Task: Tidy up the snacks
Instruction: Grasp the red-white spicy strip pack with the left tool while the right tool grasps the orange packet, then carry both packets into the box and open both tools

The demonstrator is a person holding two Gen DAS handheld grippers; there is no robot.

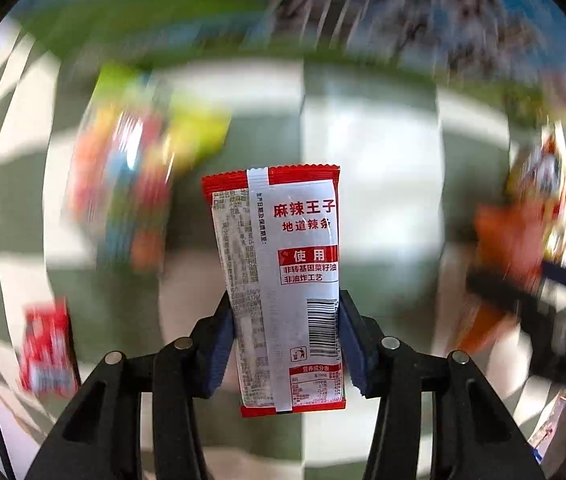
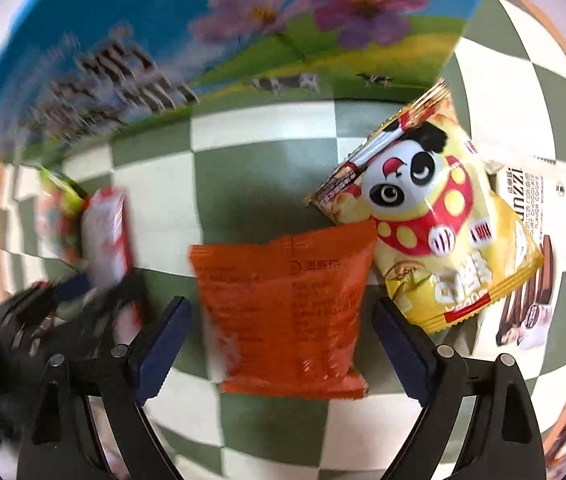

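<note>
My left gripper (image 1: 287, 340) pinched the red snack packet (image 1: 283, 280) to sort it, while my right gripper (image 2: 283, 344) gaped wide around the orange bag (image 2: 287, 312), ready to grab.

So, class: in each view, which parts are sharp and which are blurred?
Left wrist view: the red-and-white packet between the jaws is sharp, while the checkered cloth and other snacks smear. Right wrist view: the panda packet is crisp; the orange packet is slightly soft, and the left edge streaks.
</note>
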